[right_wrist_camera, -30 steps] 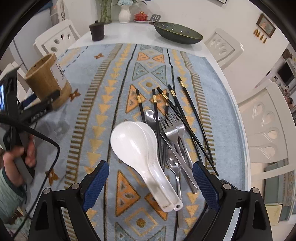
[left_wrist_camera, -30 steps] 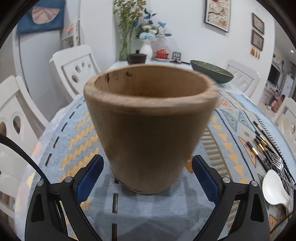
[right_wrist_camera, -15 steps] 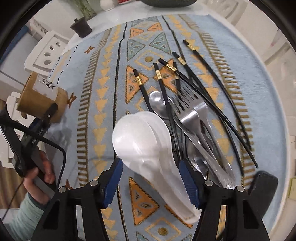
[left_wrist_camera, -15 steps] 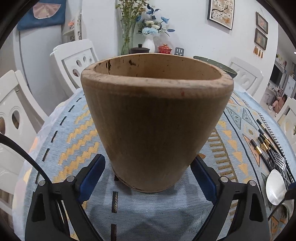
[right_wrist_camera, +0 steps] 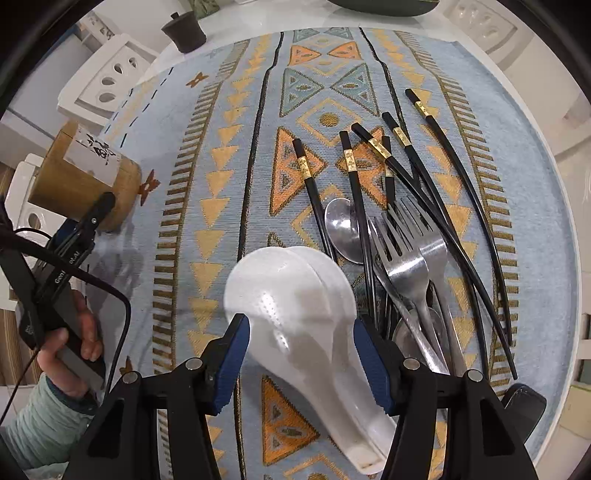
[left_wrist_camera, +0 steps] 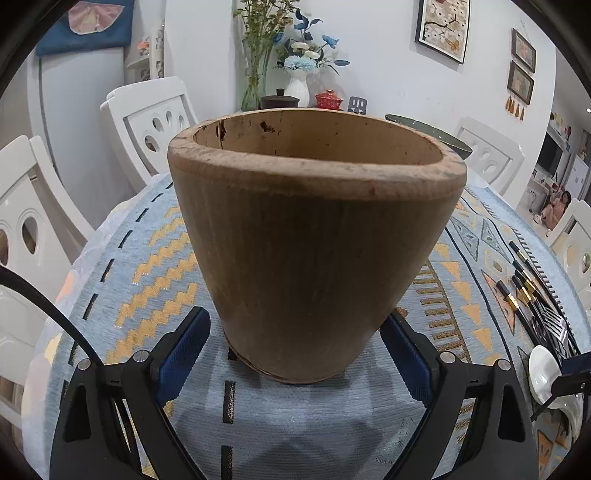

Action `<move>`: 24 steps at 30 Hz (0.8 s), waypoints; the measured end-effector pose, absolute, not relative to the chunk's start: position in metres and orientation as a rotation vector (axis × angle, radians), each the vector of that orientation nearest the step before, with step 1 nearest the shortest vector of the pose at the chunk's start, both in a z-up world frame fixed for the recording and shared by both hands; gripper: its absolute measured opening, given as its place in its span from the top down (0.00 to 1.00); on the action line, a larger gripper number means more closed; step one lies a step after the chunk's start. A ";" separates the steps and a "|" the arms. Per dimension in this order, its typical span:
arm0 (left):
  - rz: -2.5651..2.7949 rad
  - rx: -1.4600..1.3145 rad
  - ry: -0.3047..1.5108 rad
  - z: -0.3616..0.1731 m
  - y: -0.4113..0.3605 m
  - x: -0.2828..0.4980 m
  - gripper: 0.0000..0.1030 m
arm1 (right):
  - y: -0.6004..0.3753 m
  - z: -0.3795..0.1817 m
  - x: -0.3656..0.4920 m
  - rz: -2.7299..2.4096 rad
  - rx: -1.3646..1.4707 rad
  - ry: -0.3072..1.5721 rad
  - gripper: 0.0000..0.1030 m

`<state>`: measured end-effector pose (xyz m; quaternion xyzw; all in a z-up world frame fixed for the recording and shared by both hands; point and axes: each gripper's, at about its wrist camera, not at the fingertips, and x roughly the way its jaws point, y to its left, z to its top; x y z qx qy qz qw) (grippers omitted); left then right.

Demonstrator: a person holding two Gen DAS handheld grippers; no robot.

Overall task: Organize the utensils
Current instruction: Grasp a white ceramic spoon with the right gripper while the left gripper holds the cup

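Note:
Two stacked white ceramic spoons [right_wrist_camera: 288, 295] lie on the patterned runner, left of a pile of black chopsticks [right_wrist_camera: 354, 177], steel forks [right_wrist_camera: 402, 254] and a steel spoon [right_wrist_camera: 341, 229]. My right gripper [right_wrist_camera: 299, 325] points steeply down over them. Its jaws have just been closing, and the blue pads now rest against both sides of the top spoon's bowl. A wooden cup [left_wrist_camera: 314, 240] stands upright to the left [right_wrist_camera: 81, 177]. My left gripper [left_wrist_camera: 295, 317] is open, its fingers either side of the cup's base with small gaps.
A person's hand [right_wrist_camera: 74, 339] holds the left gripper's handle. A dark green bowl [left_wrist_camera: 454, 147], a dark lidded pot [right_wrist_camera: 184, 31] and vases [left_wrist_camera: 297, 88] stand at the far end. White chairs [left_wrist_camera: 147, 118] ring the table. The table's edge [right_wrist_camera: 554, 155] runs close to the chopsticks.
My right gripper has come down and tilted steeper over the white spoons, and its jaws have narrowed onto the bowl. The left gripper and the cup have barely changed.

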<state>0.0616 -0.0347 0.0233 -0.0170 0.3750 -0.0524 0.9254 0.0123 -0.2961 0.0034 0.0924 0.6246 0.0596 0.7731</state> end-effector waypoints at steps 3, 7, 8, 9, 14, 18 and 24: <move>-0.107 -0.035 0.769 0.023 -0.035 0.062 0.10 | -0.295 -0.001 0.016 0.130 0.197 1.364 0.46; -0.107 -0.034 0.769 0.023 -0.035 0.062 0.10 | -0.282 -0.005 0.022 0.131 0.176 1.373 0.46; -0.107 -0.034 0.769 0.023 -0.035 0.062 0.10 | -0.280 -0.005 0.022 0.131 0.171 1.373 0.46; -0.108 -0.035 0.770 0.023 -0.035 0.062 0.10 | -0.279 -0.006 0.023 0.132 0.170 1.374 0.46; -0.107 -0.037 0.772 0.023 -0.035 0.061 0.09 | -0.276 -0.011 0.021 0.109 0.163 1.364 0.50; -0.108 -0.038 0.772 0.023 -0.034 0.061 0.09 | -0.268 -0.004 0.019 0.061 0.107 1.310 0.81; -0.107 -0.037 0.772 0.023 -0.035 0.061 0.09 | -0.249 0.002 0.013 0.101 0.069 1.289 0.84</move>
